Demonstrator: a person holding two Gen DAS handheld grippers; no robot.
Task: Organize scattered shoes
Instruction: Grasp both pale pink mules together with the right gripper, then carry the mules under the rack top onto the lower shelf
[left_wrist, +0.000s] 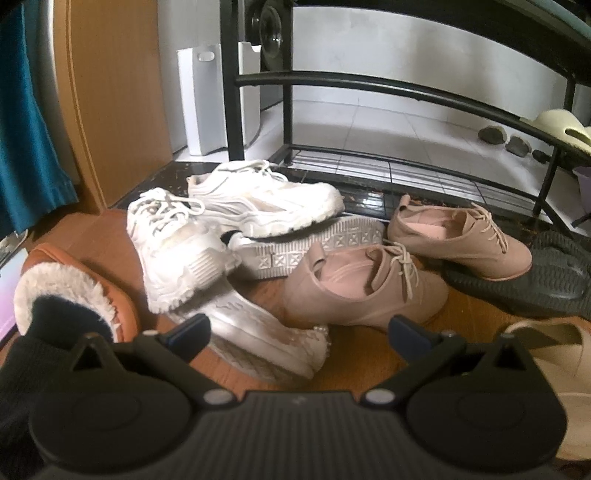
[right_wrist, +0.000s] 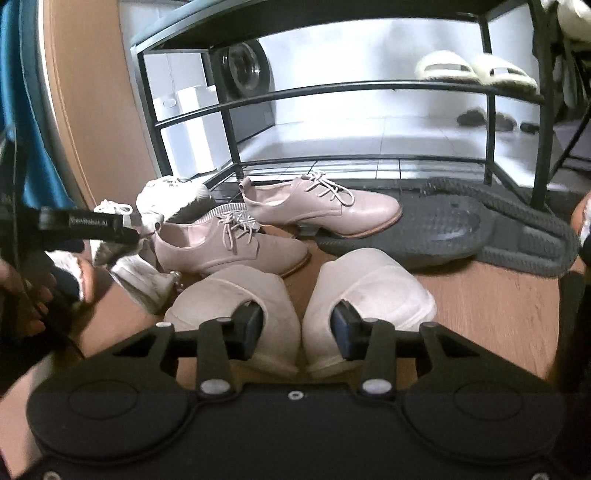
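Shoes lie scattered on the wooden floor before a black metal shoe rack (left_wrist: 369, 88). In the left wrist view: two white sneakers (left_wrist: 258, 195), a white shoe on its side (left_wrist: 258, 332), two pink lace-up shoes (left_wrist: 362, 291), a fur-lined orange slipper (left_wrist: 74, 291). My left gripper (left_wrist: 299, 332) is open above the sideways white shoe. In the right wrist view my right gripper (right_wrist: 297, 328) has one finger inside each of two white slippers (right_wrist: 243, 295) (right_wrist: 373, 288), pinching their inner sides together. The pink shoes (right_wrist: 229, 243) lie beyond.
A dark woven mat (right_wrist: 461, 229) lies at the rack's foot, with a black sole (left_wrist: 517, 288) on it. Cream slippers (right_wrist: 472, 70) sit on the rack's middle shelf. A white bin (left_wrist: 210, 99) and an orange wooden door (left_wrist: 110, 92) stand at left.
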